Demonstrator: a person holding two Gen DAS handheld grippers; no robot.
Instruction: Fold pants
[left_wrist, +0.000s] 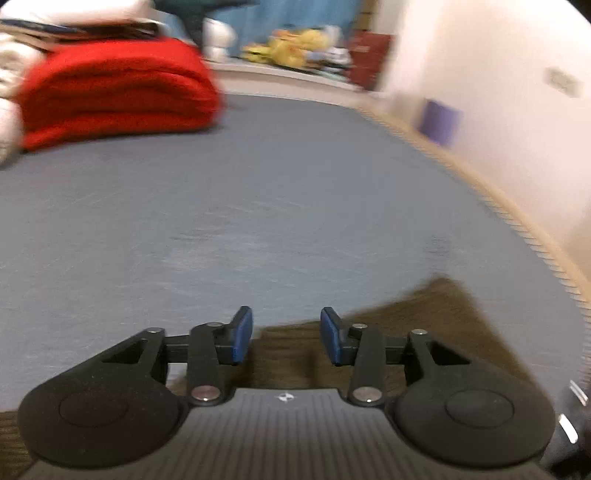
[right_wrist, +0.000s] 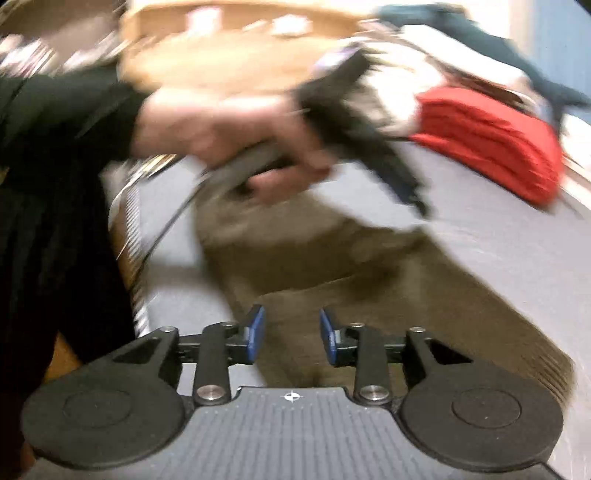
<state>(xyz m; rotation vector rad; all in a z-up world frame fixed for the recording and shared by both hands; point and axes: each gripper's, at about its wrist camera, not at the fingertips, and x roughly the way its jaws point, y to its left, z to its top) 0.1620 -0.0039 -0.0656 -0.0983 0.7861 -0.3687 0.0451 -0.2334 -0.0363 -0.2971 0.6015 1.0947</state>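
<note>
Left tongs (left_wrist: 286, 334): black linkage arms with blue pads (left_wrist: 242, 334), parted with a clear gap. We see nothing pinched between them, so released. They hang over the near edge of the pants, and whether the tips brush the cloth we can't tell.

Right tongs (right_wrist: 291, 334): same build, blue pads (right_wrist: 255, 334) set about as far apart as the left ones, nothing gripped, so also let go. The brown cloth lies right under and ahead of them.

Pants (right_wrist: 332, 266): olive-brown fabric pants, lying flat on the grey-blue bed sheet (left_wrist: 258, 184), running diagonally away from the right tongs, with a fold line across the middle. In the left wrist view only a corner (left_wrist: 424, 317) shows, just beside the right-hand pad.

Left hand (right_wrist: 229, 129): in the right wrist view we see a hand with a dark sleeve (right_wrist: 66, 110) gripping the black handle of the other tool (right_wrist: 354, 125), raised above the far end of the pants. Heavily blurred.

Red blanket (left_wrist: 114, 92): thick folded red fleece at the far side of the bed, well apart from the pants, with pale folded things stacked on and beside it.

Writing: only a small round crosshair mark (left_wrist: 285, 397) on each tool's ribbed grey body. No readable text or brand anywhere; everything farther back is too smeared.
</note>
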